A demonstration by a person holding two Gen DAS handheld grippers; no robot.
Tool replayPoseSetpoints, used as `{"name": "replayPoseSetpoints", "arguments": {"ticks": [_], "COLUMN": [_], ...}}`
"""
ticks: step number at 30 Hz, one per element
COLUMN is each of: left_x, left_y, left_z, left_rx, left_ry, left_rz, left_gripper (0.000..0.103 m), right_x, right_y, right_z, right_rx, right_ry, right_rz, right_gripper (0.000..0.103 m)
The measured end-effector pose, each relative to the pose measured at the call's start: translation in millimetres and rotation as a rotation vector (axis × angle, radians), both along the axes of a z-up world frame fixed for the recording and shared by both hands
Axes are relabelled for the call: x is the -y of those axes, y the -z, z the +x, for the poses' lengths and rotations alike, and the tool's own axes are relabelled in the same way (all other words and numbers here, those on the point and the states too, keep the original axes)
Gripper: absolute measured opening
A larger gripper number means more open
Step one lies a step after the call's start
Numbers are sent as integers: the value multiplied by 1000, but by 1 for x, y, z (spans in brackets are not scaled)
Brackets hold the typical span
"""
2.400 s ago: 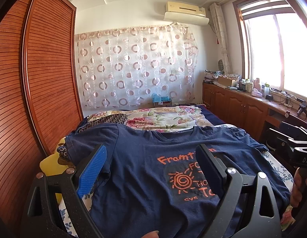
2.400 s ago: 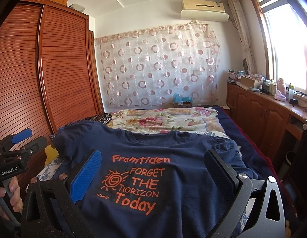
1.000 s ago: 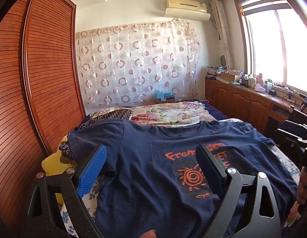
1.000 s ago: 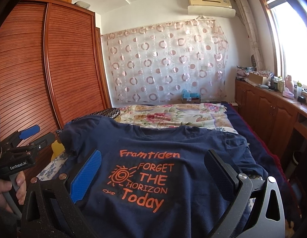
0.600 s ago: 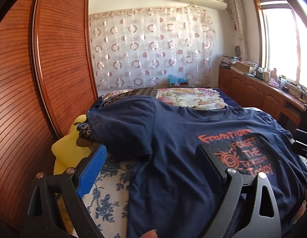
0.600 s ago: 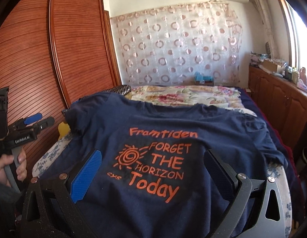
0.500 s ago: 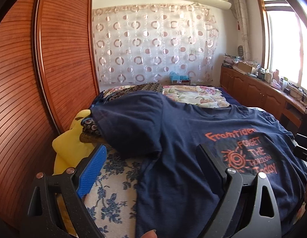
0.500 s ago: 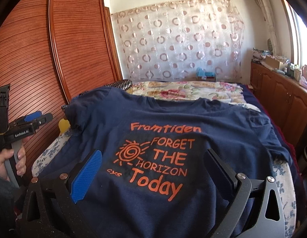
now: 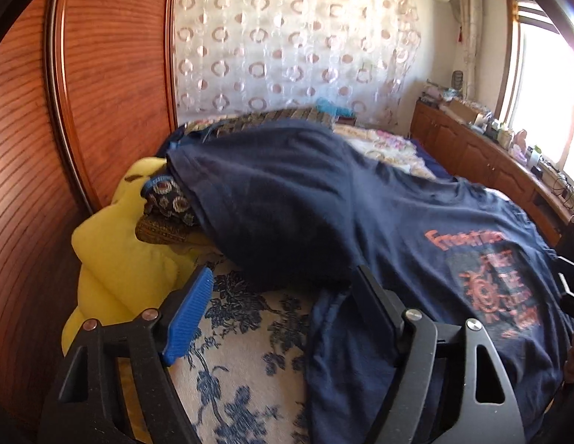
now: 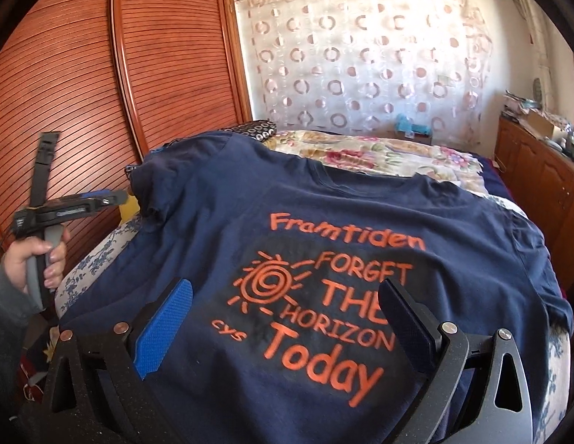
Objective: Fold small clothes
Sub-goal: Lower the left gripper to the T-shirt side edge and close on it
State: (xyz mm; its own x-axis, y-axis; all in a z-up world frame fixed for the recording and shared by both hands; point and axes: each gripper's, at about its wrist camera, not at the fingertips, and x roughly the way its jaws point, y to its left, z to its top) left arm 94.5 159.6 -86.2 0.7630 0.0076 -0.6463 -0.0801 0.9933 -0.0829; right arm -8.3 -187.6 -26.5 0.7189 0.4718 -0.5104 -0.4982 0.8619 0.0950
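A navy T-shirt (image 10: pixel 361 214) with an orange "Framtiden FORGET THE HORIZON Today" print lies flat, face up, on the bed. My left gripper (image 9: pixel 283 296) hovers at the shirt's left side, just below the spread left sleeve (image 9: pixel 272 203). Its jaws are closing. The shirt's side edge and a patch of floral sheet lie between them, and the pads do not press on cloth. In the right wrist view a hand holds that left gripper (image 10: pixel 113 197) beside the bed. My right gripper (image 10: pixel 287 318) stands open over the print, with nothing gripped.
A blue-flowered sheet (image 9: pixel 242 362) covers the bed. A yellow cushion (image 9: pixel 120 259) and patterned fabric (image 9: pixel 168 199) sit under the left sleeve, against the slatted wooden wardrobe (image 9: pixel 113 74). A floral quilt (image 10: pixel 379 155) lies beyond the collar. Wooden cabinets (image 9: pixel 472 151) line the right.
The left gripper has swung left and down, from over the shirt's chest to its left sleeve and side edge, and its jaws have narrowed slightly. The right gripper has dipped a little closer to the print.
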Motion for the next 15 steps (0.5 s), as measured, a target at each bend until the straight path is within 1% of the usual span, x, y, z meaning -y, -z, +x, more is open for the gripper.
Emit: {"name": "replayPoseSetpoints", "arguments": {"ticks": [3,9,12,14,15], "left_x": [-10,-26,-25,-25,-22], "left_y": [13,33,39,39,39], "left_z": [14,40,47,47,47], "left_rx": [-55,-131,-163,-170,-178], "left_ry": [2,-1,14,32,54], "left_rz": [-23,-72,-73,-82,-89], "left_gripper": [78,78,70,59,47], "right_x": [3,1,-1,-3,-4], "right_y": [0,4,4,4,4], "right_z": [-2,4,5,6,6], "right_rx": [-2,-10,-11,-13,-14], "right_ry": [-10,-4,0,2,3], "right_rz": [5,5,0,-3,-4], "right_gripper": [101,101,101,101,101]}}
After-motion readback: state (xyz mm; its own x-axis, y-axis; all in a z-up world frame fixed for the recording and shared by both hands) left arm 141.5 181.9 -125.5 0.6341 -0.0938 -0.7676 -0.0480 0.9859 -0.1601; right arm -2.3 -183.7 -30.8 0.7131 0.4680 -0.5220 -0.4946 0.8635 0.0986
